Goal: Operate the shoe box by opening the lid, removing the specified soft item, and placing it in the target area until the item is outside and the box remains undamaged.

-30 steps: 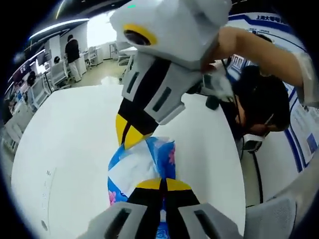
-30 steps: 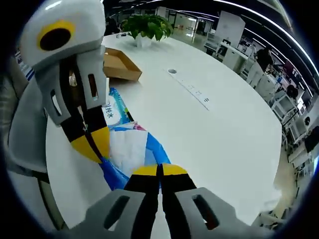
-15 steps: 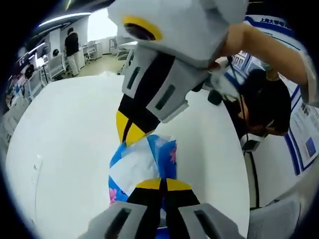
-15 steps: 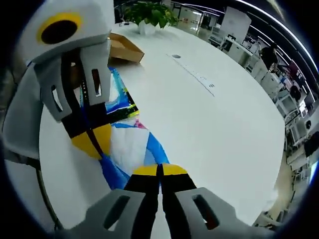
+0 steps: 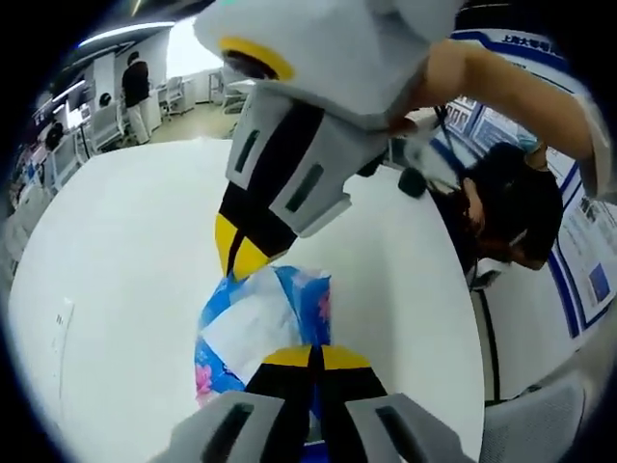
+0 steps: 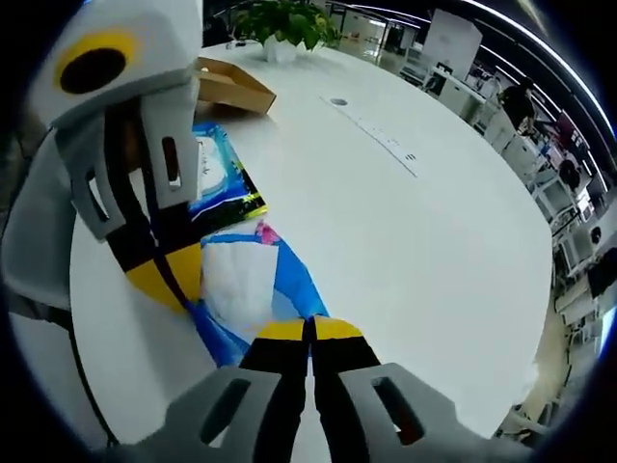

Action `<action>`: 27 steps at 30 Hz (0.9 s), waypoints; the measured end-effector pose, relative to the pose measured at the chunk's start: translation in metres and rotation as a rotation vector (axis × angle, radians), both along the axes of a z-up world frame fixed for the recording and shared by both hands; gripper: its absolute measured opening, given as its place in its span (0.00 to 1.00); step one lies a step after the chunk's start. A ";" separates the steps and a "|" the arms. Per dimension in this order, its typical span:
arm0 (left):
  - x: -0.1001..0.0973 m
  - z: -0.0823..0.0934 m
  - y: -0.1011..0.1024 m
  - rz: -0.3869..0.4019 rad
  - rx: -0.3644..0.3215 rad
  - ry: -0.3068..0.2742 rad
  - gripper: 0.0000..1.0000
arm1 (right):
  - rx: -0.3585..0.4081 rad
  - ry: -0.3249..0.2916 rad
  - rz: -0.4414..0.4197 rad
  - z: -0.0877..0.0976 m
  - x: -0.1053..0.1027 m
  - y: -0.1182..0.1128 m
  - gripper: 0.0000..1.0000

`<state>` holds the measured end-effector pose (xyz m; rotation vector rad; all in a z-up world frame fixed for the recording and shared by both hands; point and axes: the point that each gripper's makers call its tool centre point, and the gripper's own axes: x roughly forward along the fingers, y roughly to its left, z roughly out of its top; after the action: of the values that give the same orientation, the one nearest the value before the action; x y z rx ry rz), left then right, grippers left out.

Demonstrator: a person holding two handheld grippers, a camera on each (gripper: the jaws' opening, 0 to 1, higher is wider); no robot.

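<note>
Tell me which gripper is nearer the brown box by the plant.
Left. In the right gripper view the left gripper pinches the far end of the tissue pack, on the side toward the box; the right gripper holds the near end, farther away.

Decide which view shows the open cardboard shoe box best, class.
The right gripper view: the shoe box lies at the table's far edge, beside a potted plant. The left gripper view faces the tissue pack instead.
</note>
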<state>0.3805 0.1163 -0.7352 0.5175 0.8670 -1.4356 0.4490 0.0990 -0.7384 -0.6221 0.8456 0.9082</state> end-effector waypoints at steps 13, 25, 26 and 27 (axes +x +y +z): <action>-0.002 0.000 0.001 -0.011 0.010 -0.018 0.04 | -0.014 0.007 -0.002 0.000 -0.002 -0.003 0.00; 0.002 0.012 0.013 -0.020 0.016 -0.082 0.15 | -0.039 -0.008 -0.021 0.010 -0.008 -0.011 0.11; 0.002 0.014 0.016 -0.018 0.015 -0.086 0.16 | -0.039 -0.011 -0.025 0.012 -0.008 -0.011 0.11; 0.003 0.015 0.017 -0.014 0.016 -0.090 0.17 | -0.040 -0.012 -0.027 0.013 -0.009 -0.012 0.11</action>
<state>0.3833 0.1335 -0.7198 0.5964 0.8050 -1.4087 0.4400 0.0869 -0.7252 -0.6489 0.8608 0.8638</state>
